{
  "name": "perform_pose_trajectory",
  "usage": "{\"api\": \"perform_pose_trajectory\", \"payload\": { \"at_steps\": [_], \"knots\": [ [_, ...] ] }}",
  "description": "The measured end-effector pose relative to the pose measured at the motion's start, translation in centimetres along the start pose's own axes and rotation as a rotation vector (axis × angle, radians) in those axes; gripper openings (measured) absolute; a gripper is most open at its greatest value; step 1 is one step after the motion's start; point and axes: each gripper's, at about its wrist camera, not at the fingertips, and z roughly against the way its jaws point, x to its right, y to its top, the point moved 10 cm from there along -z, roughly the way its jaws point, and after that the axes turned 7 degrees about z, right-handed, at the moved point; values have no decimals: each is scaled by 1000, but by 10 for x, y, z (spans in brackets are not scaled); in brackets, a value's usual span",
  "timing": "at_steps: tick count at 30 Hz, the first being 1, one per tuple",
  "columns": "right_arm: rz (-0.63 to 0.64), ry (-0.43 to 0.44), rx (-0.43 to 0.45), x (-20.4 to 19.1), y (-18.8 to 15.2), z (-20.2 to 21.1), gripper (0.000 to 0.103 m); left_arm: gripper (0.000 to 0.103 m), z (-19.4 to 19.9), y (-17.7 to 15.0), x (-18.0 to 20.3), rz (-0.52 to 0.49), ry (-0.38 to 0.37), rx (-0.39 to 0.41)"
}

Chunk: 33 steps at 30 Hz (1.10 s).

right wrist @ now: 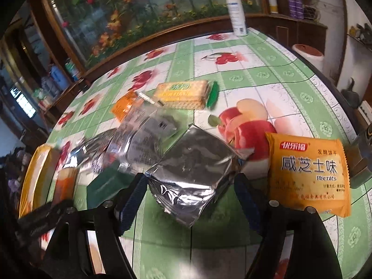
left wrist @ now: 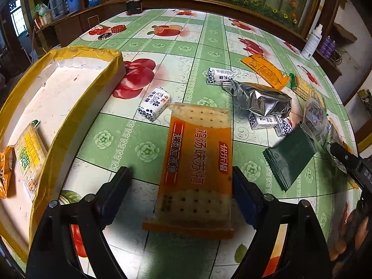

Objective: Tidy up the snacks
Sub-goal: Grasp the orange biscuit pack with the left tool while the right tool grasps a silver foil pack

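An orange soda-cracker pack [left wrist: 195,162] lies flat on the fruit-print tablecloth between the fingers of my left gripper [left wrist: 181,172]. The jaws stand wide; the left finger is clear of the pack and the right finger is at its edge. A crinkled silver foil pack [right wrist: 193,167] lies between the fingers of my right gripper [right wrist: 190,181], whose jaws stand wide on either side of it without pressing. A white tray [left wrist: 69,81] with a yellow taped rim sits to the left; a yellow cracker pack [left wrist: 30,153] and an orange packet [left wrist: 5,169] lie in it.
Loose on the table are white-and-blue candies [left wrist: 154,103], a second silver pack [left wrist: 262,100], a dark green packet [left wrist: 290,158], an orange biscuit pack [right wrist: 307,174] and a yellow cracker pack [right wrist: 183,94]. A white spray bottle [right wrist: 237,11] stands at the far edge.
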Motion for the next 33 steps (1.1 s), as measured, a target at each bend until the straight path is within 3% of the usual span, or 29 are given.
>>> {"api": "perform_pose_trajectory", "payload": {
  "at_steps": [3, 8, 10, 11, 12, 13, 15, 16, 17, 23, 28, 33],
  "knots": [
    [-19, -62, 0, 1, 8, -6, 83, 85, -2, 7, -6, 15, 4, -3],
    [63, -161, -2, -2, 8, -14, 82, 88, -15, 16, 0, -68, 70, 0],
    [71, -160, 8, -1, 8, -13, 70, 88, -16, 18, 1, -77, 62, -4],
    [74, -157, 17, 1, 8, -11, 49, 88, -16, 18, 2, -82, 60, -1],
    [74, -157, 18, 3, 8, -9, 36, 88, -16, 18, 2, -85, 57, 5],
    [66, -147, 20, 5, 7, -7, 36, 86, -15, 18, 1, -87, 52, 13],
    [55, -112, 25, 8, 4, -3, 32, 71, -10, 15, 3, -98, 35, 35],
    [54, -102, 28, 9, 2, -1, 32, 57, -7, 14, 5, -106, 28, 40],
    [51, -86, 33, 9, 0, 2, 31, 53, -4, 12, 6, -110, 29, 43],
    [60, 23, 101, -5, -7, 35, 30, 52, 12, 1, 1, -103, -9, 71],
    [98, 137, 156, -36, -11, 67, 29, 52, 44, -4, -7, -90, -69, 132],
    [146, 214, 168, -76, -18, 86, 29, 52, 78, -5, -28, -64, -83, 188]
  ]
}}
